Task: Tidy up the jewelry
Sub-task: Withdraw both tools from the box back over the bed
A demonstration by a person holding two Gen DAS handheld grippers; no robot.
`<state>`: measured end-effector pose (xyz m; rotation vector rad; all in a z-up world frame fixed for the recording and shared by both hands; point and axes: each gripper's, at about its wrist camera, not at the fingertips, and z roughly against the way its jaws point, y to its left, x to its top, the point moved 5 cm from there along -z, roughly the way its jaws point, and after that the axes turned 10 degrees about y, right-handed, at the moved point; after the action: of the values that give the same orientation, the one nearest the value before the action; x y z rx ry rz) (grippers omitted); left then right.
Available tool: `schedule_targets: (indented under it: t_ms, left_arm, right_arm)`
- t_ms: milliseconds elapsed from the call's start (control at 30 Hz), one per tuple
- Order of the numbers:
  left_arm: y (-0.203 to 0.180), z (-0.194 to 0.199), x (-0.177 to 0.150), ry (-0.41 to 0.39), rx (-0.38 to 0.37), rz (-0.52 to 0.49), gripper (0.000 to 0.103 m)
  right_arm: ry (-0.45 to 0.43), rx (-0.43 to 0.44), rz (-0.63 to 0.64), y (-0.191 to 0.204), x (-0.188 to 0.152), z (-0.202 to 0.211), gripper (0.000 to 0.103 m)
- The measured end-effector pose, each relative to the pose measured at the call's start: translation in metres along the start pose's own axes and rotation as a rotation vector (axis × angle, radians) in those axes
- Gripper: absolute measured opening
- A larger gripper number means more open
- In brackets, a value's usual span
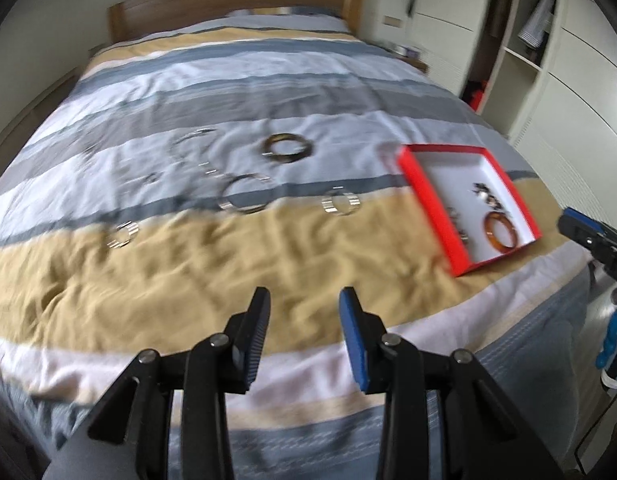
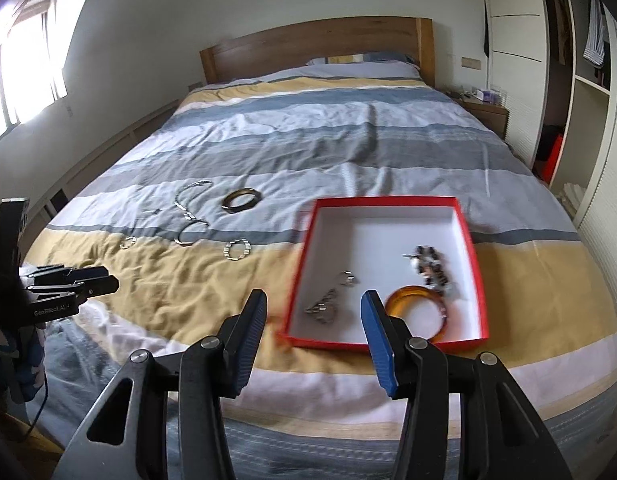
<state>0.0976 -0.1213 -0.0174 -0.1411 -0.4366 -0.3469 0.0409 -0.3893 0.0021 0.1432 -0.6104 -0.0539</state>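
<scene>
Bracelets [image 2: 237,249] near the bed's [image 1: 228,272] foot edge seem light, stiff, slippery; grip one across its rim; both jaws are wide, empty.

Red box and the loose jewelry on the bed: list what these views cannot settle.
- Left wrist view: motion blur smears the silver pieces; their type is unclear.
- Right wrist view: the right gripper covers part of the red box near edge.
- Dark beaded piece: too small to identify.
- Orange bangle: partly behind a gripper finger.
</scene>
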Motion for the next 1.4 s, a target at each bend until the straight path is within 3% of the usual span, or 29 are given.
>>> schedule_targets:
  t_ms: [267,400,633,967,1033,1400]
  left_arm:
    - [0.058,0.014,-0.032,-0.013,0.048,0.104,0.034]
    - [0.079,0.020,-0.044,-0.025,0.075,0.142,0.034]
    - [0.115,0.026,-0.063,-0.042,0.106,0.213,0.034]
    - [0.142,0.022,-0.080,-0.020,0.104,0.280,0.035]
    - [0.145,0.019,-0.081,-0.014,0.111,0.288,0.041]
    - [0.157,0.004,-0.072,0.010,0.122,0.302,0.044]
  right_arm:
    - [-0.011,0.022,0.031,0.041,-0.002,0.006,0.049]
    - [-0.018,0.025,0.036,0.057,-0.004,0.009,0.060]
    - [-0.002,0.039,0.035,0.075,-0.007,0.005,0.060]
    - [0.031,0.055,0.035,0.085,-0.010,-0.012,0.061]
    - [0.042,0.059,0.036,0.086,-0.011,-0.018,0.061]
    - [0.098,0.079,0.057,0.087,-0.013,-0.049,0.061]
